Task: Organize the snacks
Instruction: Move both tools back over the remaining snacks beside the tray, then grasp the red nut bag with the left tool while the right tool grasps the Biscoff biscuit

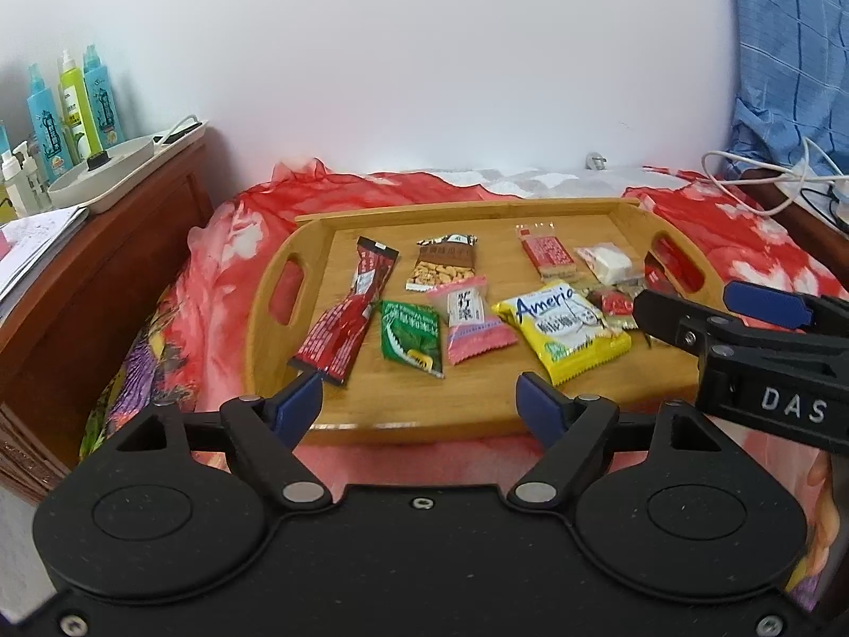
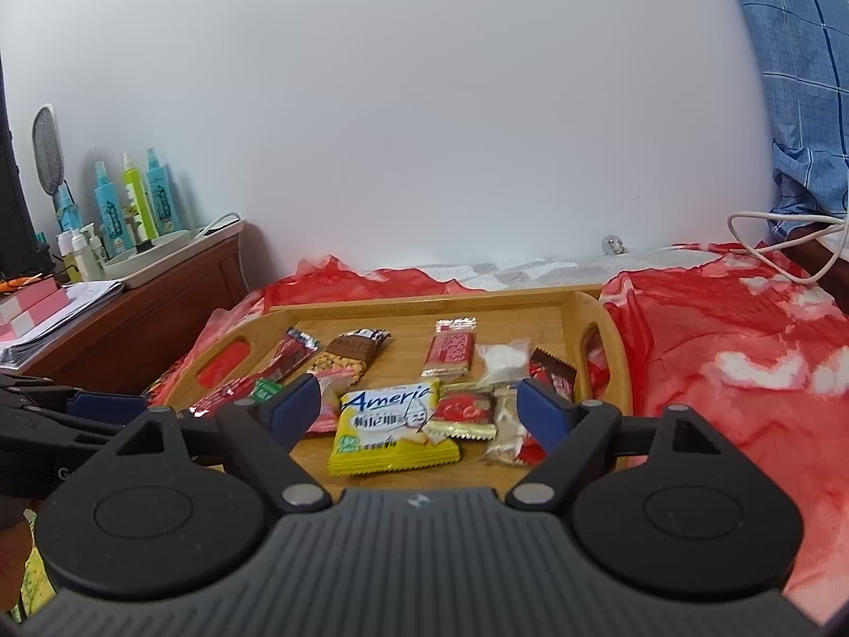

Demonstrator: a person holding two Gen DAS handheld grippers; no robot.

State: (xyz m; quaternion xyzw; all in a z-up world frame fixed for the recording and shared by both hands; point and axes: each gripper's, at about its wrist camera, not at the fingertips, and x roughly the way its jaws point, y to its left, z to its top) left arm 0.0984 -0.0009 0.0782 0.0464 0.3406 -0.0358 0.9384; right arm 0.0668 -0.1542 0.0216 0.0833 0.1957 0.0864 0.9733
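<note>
A wooden tray (image 1: 530,223) sits on a red bedspread (image 2: 716,329), with the snack packets scattered loosely across its floor. Both grippers hover at the near edge, and neither holds anything. The left gripper (image 1: 422,398) has its fingers spread wide, with the green packet (image 1: 413,337) and pink packet (image 1: 472,324) lying just ahead between them. The long red stick pack (image 1: 347,313) lies ahead and to the left, its long axis running away from the fingers and leaning right, its near end just beside the left fingertip.

The right gripper (image 2: 422,409) is also spread wide. The yellow packet (image 2: 390,432) lies straight ahead between its fingers, long axis roughly across the gap and printed name facing up. A small red packet (image 2: 461,411) overlaps its right edge. By this layout the right gripper looks nearer to the yellow packet, while the left is better placed for the stick pack. Any pinch on the yellow packet would likely need to avoid dragging the overlapping red one.
</note>
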